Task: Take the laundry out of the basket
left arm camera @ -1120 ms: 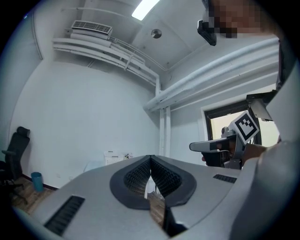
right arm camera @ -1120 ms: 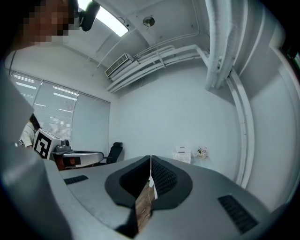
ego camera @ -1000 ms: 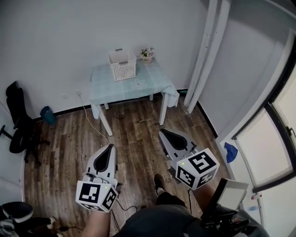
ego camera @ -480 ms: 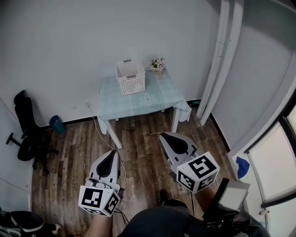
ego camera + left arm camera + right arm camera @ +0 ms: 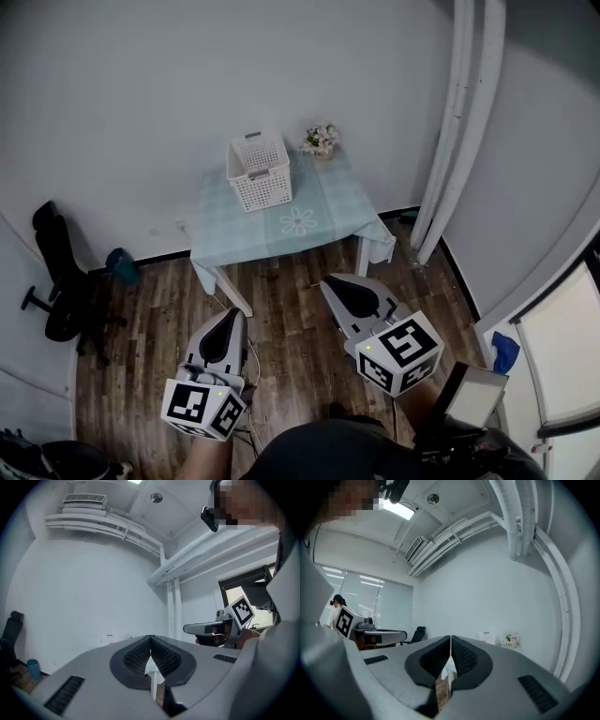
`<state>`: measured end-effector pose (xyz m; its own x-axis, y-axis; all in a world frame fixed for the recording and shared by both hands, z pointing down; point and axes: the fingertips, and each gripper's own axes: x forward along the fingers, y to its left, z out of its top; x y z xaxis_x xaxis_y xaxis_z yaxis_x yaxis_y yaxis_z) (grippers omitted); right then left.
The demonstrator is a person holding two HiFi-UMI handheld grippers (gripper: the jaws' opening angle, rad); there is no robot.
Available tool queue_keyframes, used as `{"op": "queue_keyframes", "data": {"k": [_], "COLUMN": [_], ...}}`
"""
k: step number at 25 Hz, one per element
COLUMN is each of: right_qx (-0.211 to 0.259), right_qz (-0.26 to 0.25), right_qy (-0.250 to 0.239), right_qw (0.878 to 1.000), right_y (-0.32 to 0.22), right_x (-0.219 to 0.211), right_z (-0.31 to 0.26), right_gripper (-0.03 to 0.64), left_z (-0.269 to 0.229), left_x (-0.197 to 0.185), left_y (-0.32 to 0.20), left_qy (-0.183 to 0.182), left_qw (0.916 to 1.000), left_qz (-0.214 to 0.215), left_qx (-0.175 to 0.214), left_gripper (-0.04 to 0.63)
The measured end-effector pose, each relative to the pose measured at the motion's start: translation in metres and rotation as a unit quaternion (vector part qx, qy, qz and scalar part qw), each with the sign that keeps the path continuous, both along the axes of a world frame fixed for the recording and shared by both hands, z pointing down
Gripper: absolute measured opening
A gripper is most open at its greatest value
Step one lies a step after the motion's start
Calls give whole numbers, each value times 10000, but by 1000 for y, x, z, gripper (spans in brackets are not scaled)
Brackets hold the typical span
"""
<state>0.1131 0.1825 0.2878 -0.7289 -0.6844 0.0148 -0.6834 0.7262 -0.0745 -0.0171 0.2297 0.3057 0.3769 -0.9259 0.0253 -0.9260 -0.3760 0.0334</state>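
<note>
The room has a dark wood-plank floor (image 5: 291,309) and plain white walls, with a pair of vertical white pipes (image 5: 466,122) at 2 o'clock in the head view. A bench (image 5: 248,236) covered with a pale blue-green cloth stands against the far wall at 12 o'clock, well apart from both grippers. The white slatted basket (image 5: 260,171) stands upright on the bench top, at the 11 o'clock part of that surface, close to the wall. Its contents cannot be made out at this range. A small pot of flowers (image 5: 320,141) sits at the 1 o'clock corner of the bench, just beside the basket but not touching it. A black office chair (image 5: 58,281) stands at 9 o'clock, with a blue bin (image 5: 122,263) between it and the bench. The left gripper (image 5: 229,317) is held low at 7 o'clock and the right gripper (image 5: 336,284) at 5 o'clock. Both are above the floor and both point toward the bench. In the left gripper view the fingers (image 5: 136,656) are clenched, the ribbed pads meeting along a single seam with nothing between them. In the right gripper view the fingers (image 5: 464,658) are likewise clenched on nothing.
</note>
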Motion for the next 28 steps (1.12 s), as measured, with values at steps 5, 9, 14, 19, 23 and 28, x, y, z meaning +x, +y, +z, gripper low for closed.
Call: {"op": "queue_keyframes", "data": {"k": [5, 9, 14, 19, 23, 28], "right_qx": [9, -17, -48, -69, -31, 38], "right_qz": [-189, -224, -231, -222, -195, -140], "right_qy": [12, -70, -113, -47, 60, 163], "right_qw": [9998, 9997, 9997, 9997, 9998, 9998], "right_y": [-36, -60, -86, -113, -138, -172], "right_x": [12, 18, 17, 4, -12, -37], "right_z": [3, 5, 11, 17, 14, 7], "right_gripper": [17, 17, 17, 17, 17, 17], "left_z": [6, 11, 12, 19, 18, 14], "left_x": [15, 23, 20, 5, -9, -33], "left_y": [-35, -56, -79, -108, -138, -179], "left_qy": [-16, -81, -126, -43, 43, 104], "left_qw": [9999, 9997, 9996, 9996, 9998, 9999], "left_qz": [-97, -110, -166, -179, -125, -33], "left_qx": [-78, -191, -190, -192, -131, -65], "left_gripper": [10, 10, 10, 11, 9, 10]}}
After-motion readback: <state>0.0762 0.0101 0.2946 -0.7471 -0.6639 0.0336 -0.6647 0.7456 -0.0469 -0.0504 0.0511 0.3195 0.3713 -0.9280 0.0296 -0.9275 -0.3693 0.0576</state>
